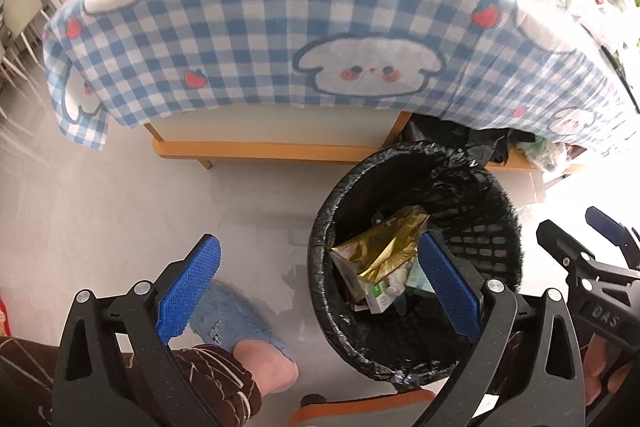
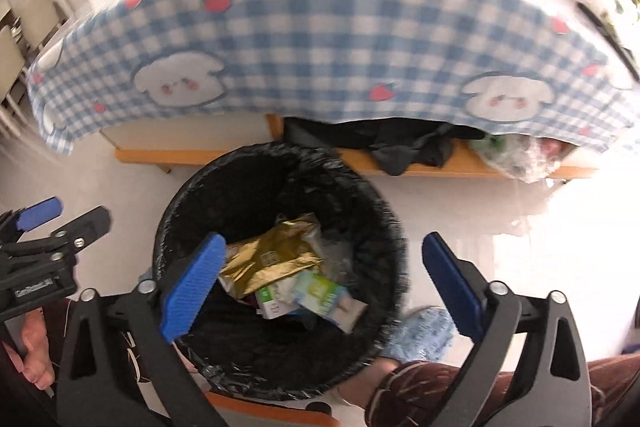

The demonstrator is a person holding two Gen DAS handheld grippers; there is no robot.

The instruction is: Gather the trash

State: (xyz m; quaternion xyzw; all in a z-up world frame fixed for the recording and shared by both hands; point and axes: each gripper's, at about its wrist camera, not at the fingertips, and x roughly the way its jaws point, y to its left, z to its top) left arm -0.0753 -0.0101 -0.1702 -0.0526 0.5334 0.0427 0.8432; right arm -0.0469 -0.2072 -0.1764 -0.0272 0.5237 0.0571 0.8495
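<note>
Plainly, from the left wrist, the left gripper (image 1: 318, 281) hangs wide open and empty above the near rim of the black-lined trash bin (image 1: 500, 203); a gold wrapper (image 1: 384, 247) lies inside the bin.

From the right wrist, the right gripper (image 2: 320, 283) gapes fully apart over that bin (image 2: 384, 223), holding nothing, with the wrapper (image 2: 276, 255) and cartons (image 2: 320, 297) below.

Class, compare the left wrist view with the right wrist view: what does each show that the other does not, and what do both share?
Only the left wrist view shows a fluffy blue slipper worn on a foot, clear of the bin. Only the right wrist view shows dark clothes on the wooden bench and a pale green packet in the bin. Both show the black-lined bin, the gold wrapper inside it, the checked tablecloth, and both grippers, left gripper and right gripper, open and empty.
</note>
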